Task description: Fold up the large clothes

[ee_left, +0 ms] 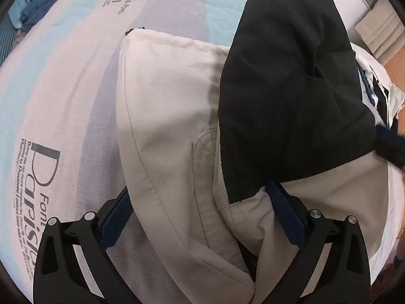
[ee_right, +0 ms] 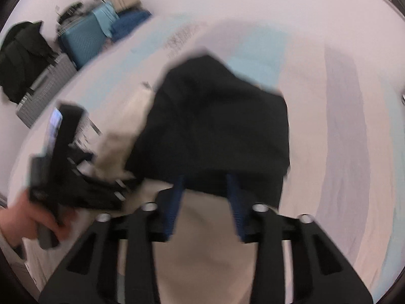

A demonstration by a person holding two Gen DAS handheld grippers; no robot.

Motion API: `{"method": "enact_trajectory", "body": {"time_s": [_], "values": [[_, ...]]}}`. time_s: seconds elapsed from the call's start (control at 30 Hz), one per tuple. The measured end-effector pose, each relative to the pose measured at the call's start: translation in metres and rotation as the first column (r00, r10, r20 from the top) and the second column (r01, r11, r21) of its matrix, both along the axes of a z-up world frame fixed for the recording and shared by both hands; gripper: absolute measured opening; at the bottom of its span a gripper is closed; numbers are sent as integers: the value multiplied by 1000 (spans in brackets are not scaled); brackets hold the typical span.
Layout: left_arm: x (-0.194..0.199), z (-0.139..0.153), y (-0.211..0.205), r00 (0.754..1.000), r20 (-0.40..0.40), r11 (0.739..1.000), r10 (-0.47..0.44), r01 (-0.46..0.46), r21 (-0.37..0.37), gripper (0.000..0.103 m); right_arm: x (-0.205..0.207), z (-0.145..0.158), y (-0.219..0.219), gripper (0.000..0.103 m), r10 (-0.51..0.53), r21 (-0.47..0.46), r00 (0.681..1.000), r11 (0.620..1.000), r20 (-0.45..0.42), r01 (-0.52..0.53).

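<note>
A cream and black garment lies folded on the bed. Its cream part [ee_left: 164,131] is on the left and its black part [ee_left: 291,96] drapes over the right. My left gripper [ee_left: 200,197] is open, its blue-padded fingers [ee_left: 281,202] straddling the garment's near edge. In the blurred right wrist view the black part [ee_right: 217,126] lies over the cream part [ee_right: 202,233]. My right gripper [ee_right: 206,185] is open, its fingertips hidden under the black edge. The left gripper [ee_right: 83,177] and the hand holding it show at the left there.
The bed sheet [ee_left: 63,96] is white with pale blue stripes and printed lettering. A blue cloth pile [ee_left: 43,7] lies at the far left. A clothes pile [ee_left: 379,88] sits at the right edge. A blue suitcase [ee_right: 83,40], a grey crate [ee_right: 45,93] and a dark jacket [ee_right: 22,58] stand beside the bed.
</note>
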State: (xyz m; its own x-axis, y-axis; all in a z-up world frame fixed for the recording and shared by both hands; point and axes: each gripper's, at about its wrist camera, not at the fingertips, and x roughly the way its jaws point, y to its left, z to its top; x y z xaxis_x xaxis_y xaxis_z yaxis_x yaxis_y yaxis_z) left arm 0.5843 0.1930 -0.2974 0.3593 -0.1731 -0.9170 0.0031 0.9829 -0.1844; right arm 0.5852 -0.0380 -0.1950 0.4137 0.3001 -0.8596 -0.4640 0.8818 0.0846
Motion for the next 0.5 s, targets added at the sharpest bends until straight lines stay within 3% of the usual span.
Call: {"method": "enact_trajectory", "body": {"time_s": [0.2, 0.33, 0.5], "values": [[-8, -3, -6, 1000, -2, 1000, -4, 4, -1, 98, 6, -26, -5, 20, -26, -50, 1000, 998, -14, 25], [-9, -13, -8, 1000, -19, 1000, 0, 0, -19, 99, 15, -51, -16, 19, -54, -46, 997, 998, -59, 51], [-10, -16, -16, 1000, -22, 1000, -6, 6, 10, 99, 21, -68, -25, 19, -69, -26, 993, 997, -94, 67]]}}
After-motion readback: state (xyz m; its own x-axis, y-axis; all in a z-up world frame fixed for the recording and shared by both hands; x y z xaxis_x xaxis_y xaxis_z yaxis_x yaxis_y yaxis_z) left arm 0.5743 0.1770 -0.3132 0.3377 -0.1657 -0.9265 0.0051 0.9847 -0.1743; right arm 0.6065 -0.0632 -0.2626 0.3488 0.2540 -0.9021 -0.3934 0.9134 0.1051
